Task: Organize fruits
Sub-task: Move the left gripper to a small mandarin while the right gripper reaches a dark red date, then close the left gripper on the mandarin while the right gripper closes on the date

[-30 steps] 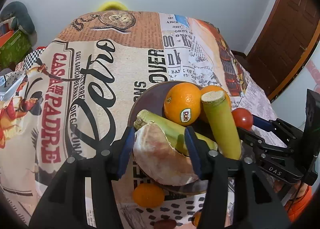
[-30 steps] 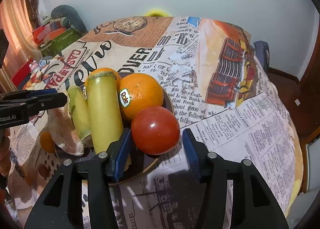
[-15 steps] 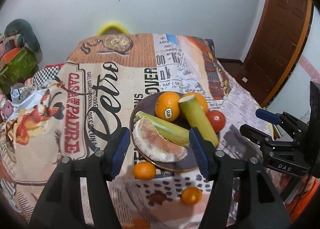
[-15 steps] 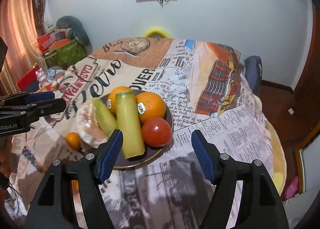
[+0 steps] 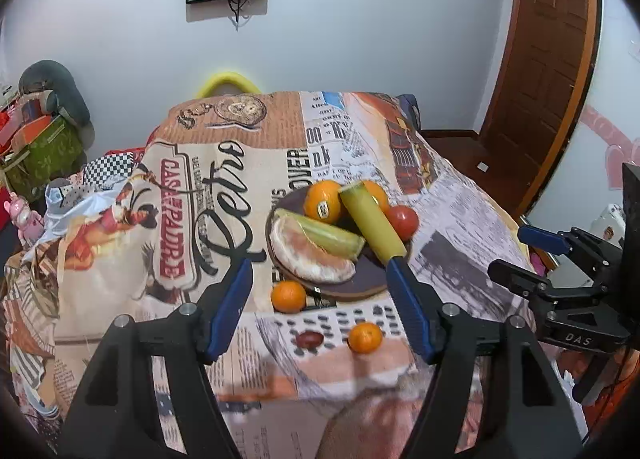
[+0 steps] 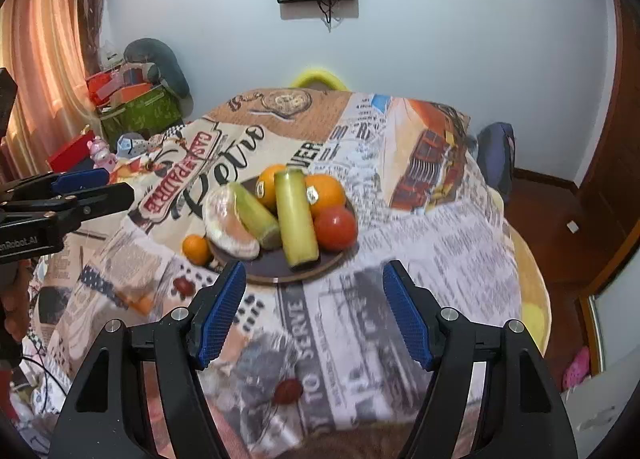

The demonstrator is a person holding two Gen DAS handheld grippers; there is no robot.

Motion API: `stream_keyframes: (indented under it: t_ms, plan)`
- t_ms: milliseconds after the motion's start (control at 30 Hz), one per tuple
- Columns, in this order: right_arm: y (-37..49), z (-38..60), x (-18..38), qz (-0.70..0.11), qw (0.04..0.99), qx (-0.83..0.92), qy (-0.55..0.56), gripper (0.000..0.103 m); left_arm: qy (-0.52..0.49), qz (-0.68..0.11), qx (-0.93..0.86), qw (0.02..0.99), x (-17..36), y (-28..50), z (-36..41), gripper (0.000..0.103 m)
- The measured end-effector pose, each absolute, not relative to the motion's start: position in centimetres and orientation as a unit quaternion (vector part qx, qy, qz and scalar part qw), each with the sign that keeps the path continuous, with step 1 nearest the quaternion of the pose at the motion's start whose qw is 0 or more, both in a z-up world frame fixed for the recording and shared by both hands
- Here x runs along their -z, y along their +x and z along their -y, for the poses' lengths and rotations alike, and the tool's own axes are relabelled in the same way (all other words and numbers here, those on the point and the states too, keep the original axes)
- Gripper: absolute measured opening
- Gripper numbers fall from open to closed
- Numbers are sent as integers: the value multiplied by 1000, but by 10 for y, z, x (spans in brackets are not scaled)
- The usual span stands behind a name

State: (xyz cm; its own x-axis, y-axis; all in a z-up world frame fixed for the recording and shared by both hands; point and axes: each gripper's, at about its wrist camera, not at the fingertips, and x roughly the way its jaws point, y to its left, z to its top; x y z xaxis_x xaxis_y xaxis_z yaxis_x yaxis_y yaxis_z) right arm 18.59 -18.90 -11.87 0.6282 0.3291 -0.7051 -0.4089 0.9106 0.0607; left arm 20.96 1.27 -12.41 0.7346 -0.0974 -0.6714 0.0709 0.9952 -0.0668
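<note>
Both grippers hang back from the surface [image 6: 460, 243] with nothing held: the left gripper [image 5: 320, 291] has its fingers wide apart, and so does the right gripper [image 6: 312, 295].

Nearest lie the loose pieces: a small dark red fruit [image 5: 310, 337], a mandarin [image 5: 365, 336] beside it, and another mandarin [image 5: 288, 296] touching the rim of the dark plate [image 5: 360, 285]. These look like the next picks; I would come straight down over one, fingers straddling it, and close gently so it does not roll.

Farther off, the plate holds a peeled pomelo segment [image 5: 310, 253], two sugarcane pieces [image 5: 370, 221], two oranges [image 5: 322, 201] and a tomato [image 5: 402, 217], packed close.
</note>
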Motion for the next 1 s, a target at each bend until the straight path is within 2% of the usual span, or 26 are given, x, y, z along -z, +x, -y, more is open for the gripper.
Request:
stream_keyframes:
  t_ms: [367,500,933,1000]
  plan:
    - [167,191,171,-457,863,-210,-40,67,-26,-398,73,914,170,184,-6,69]
    - [164,193,187,-481,849,-216,-30,56,-39,-412,79,907,188,184,-6,69]
    - [168,193,215,-517,825,-229,-10,37,-23,-456,84,886,227,211,11,69]
    - [168,193,214,-517,823,-235,-13,30,-22,-461,86,883,231,216,13,69]
